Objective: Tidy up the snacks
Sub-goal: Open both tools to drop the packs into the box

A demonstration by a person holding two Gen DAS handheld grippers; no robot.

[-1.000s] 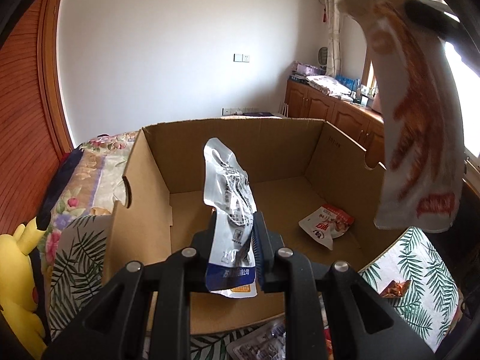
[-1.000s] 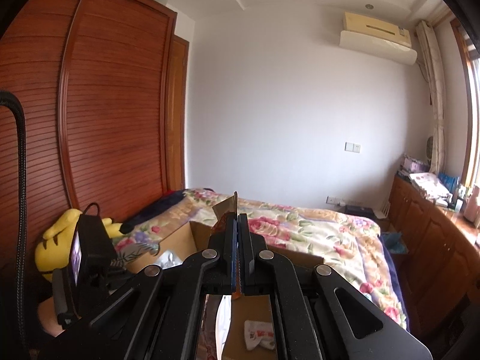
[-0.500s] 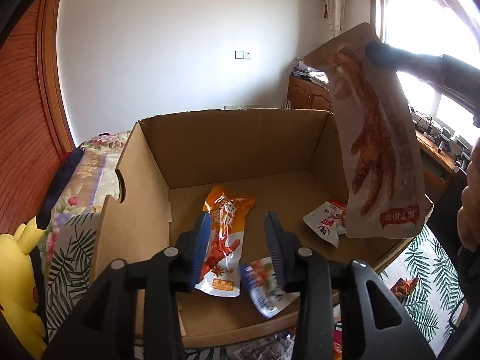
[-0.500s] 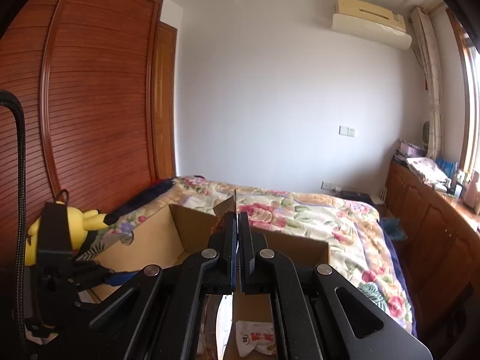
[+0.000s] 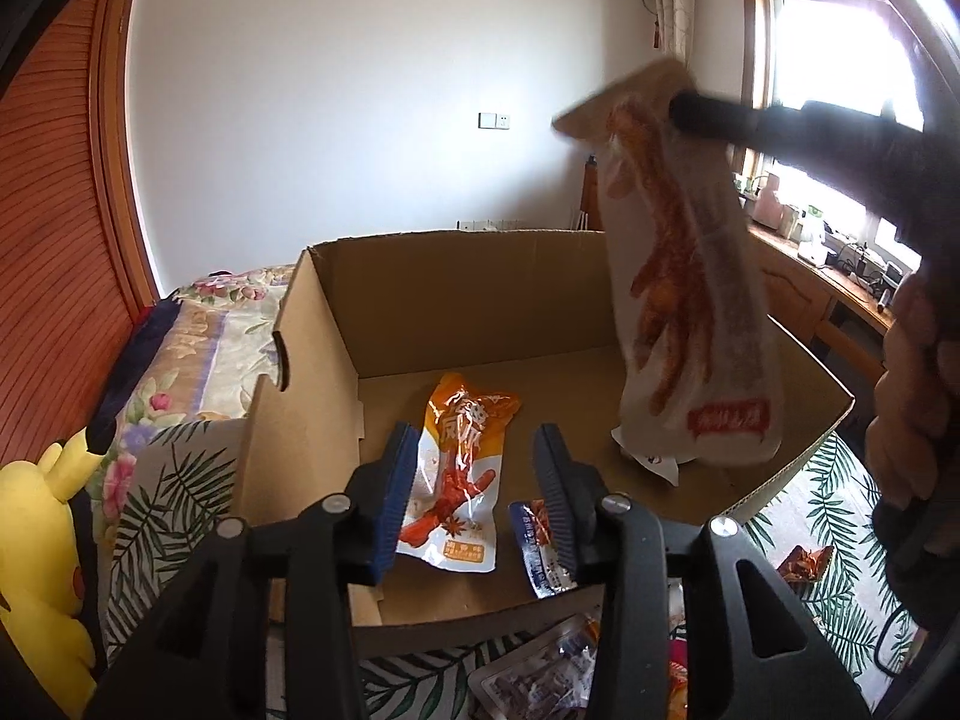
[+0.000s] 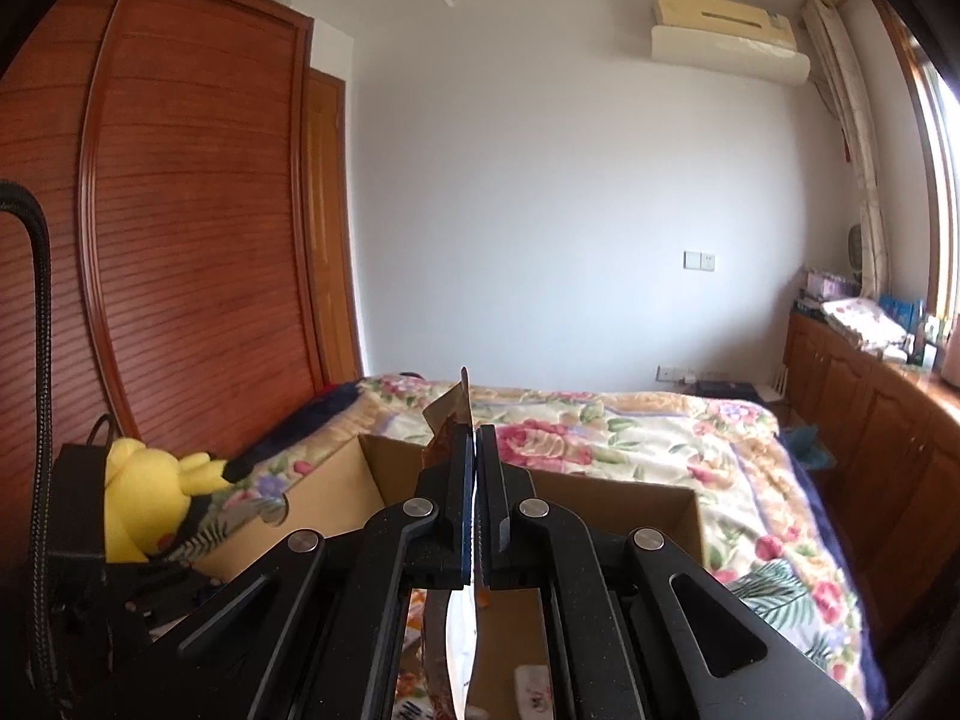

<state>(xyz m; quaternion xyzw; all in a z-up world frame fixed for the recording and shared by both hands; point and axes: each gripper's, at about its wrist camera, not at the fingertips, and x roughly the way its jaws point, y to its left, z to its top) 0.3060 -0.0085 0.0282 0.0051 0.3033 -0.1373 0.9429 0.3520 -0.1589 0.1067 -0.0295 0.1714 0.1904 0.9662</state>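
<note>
An open cardboard box (image 5: 456, 294) stands in front of me. My left gripper (image 5: 474, 450) hovers over its near edge, open, with nothing between the pads. Below it on the box floor lie an orange chicken-feet packet (image 5: 462, 468) and a blue-edged packet (image 5: 537, 546). My right gripper (image 5: 684, 108) comes in from the right, shut on the top of a long brown-and-white snack packet (image 5: 678, 300) that hangs over the box's right side. In the right wrist view the same right gripper (image 6: 477, 438) pinches that packet's edge (image 6: 447, 420) above the box (image 6: 612, 492). A white-and-red packet (image 5: 654, 462) is mostly hidden behind the hanging one.
A yellow plush toy (image 5: 36, 540) sits left of the box. A leaf-print cloth (image 5: 840, 516) carries several loose snack packets (image 5: 540, 678) at the near edge. A flowered bed (image 6: 630, 432) lies behind. A person's hand (image 5: 918, 396) holds the right gripper.
My left gripper opened and the blue-and-white packet fell to the box floor near the front. The right gripper brought its hanging packet lower and further over the box.
</note>
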